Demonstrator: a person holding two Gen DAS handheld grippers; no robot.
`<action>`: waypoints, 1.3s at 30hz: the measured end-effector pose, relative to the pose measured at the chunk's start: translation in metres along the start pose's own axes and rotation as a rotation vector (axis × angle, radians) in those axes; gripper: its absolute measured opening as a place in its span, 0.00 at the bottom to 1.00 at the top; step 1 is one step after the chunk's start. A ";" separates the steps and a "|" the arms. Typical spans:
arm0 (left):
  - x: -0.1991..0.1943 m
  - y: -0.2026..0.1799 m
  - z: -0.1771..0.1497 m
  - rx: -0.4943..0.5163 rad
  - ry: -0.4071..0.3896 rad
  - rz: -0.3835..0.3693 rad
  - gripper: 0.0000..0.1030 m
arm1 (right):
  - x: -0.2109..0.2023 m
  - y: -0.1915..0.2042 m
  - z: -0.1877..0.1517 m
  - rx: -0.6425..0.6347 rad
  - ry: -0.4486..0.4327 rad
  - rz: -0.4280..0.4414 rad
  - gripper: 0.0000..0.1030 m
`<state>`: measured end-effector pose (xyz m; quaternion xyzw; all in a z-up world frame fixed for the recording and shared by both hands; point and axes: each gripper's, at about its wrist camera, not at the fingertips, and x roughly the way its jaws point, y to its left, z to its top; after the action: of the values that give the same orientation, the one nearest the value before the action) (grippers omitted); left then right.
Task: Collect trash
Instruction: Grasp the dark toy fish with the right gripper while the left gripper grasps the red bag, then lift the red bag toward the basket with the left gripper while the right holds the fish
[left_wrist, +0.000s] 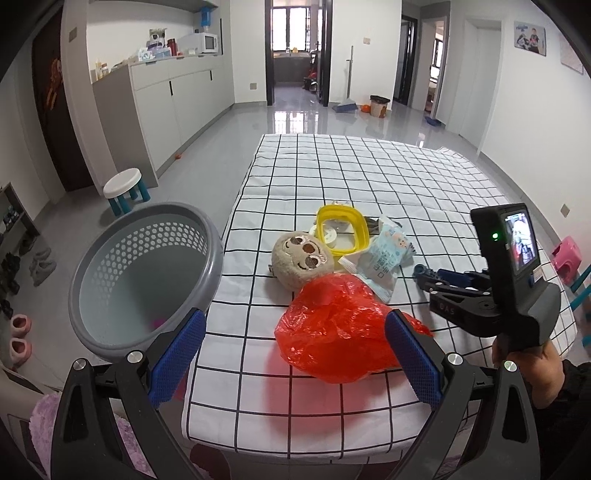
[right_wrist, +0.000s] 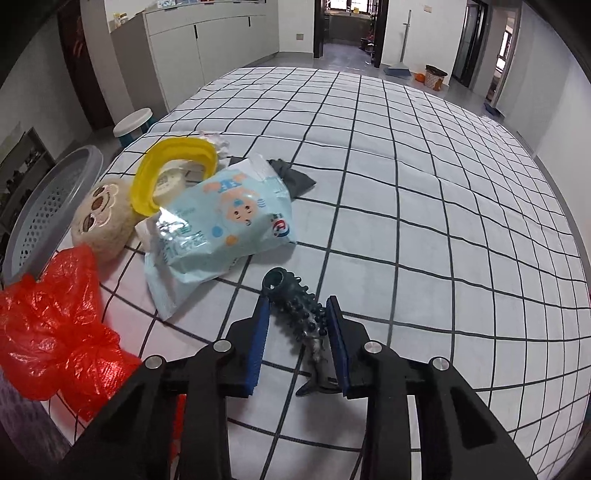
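Red plastic bag (left_wrist: 332, 328), yellow lid (left_wrist: 343, 229), grey basket (left_wrist: 207, 266), black-gridded white tablecloth (right_wrist: 424, 206)

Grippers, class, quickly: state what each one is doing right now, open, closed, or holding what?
Left gripper: open, fingers either side of the red plastic bag, not closed on it.
Right gripper: closing around the dark spiky toy; firm grip cannot be told.

The red plastic bag (right_wrist: 55, 328) runs off the left edge of the right wrist view. The plush toy (left_wrist: 301, 260) is partly buried under it. A small pink thing (left_wrist: 159, 322) inside the grey basket (left_wrist: 110, 258) is too blurred to name. The dark cloth (right_wrist: 295, 177) hides behind the blue packet (right_wrist: 229, 218).
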<state>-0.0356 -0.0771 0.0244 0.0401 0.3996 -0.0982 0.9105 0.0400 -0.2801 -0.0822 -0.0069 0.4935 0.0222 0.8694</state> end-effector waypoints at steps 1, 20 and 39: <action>-0.001 -0.001 -0.001 0.001 -0.001 -0.002 0.93 | 0.000 0.000 -0.001 0.001 -0.001 0.003 0.29; 0.013 -0.036 -0.015 0.029 0.051 -0.082 0.93 | -0.039 -0.027 -0.006 0.154 -0.057 0.044 0.23; 0.071 -0.043 -0.022 -0.017 0.127 -0.050 0.46 | -0.059 -0.044 -0.008 0.207 -0.094 0.072 0.23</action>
<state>-0.0139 -0.1257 -0.0426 0.0285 0.4584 -0.1148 0.8808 0.0052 -0.3263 -0.0358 0.1017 0.4519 0.0026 0.8862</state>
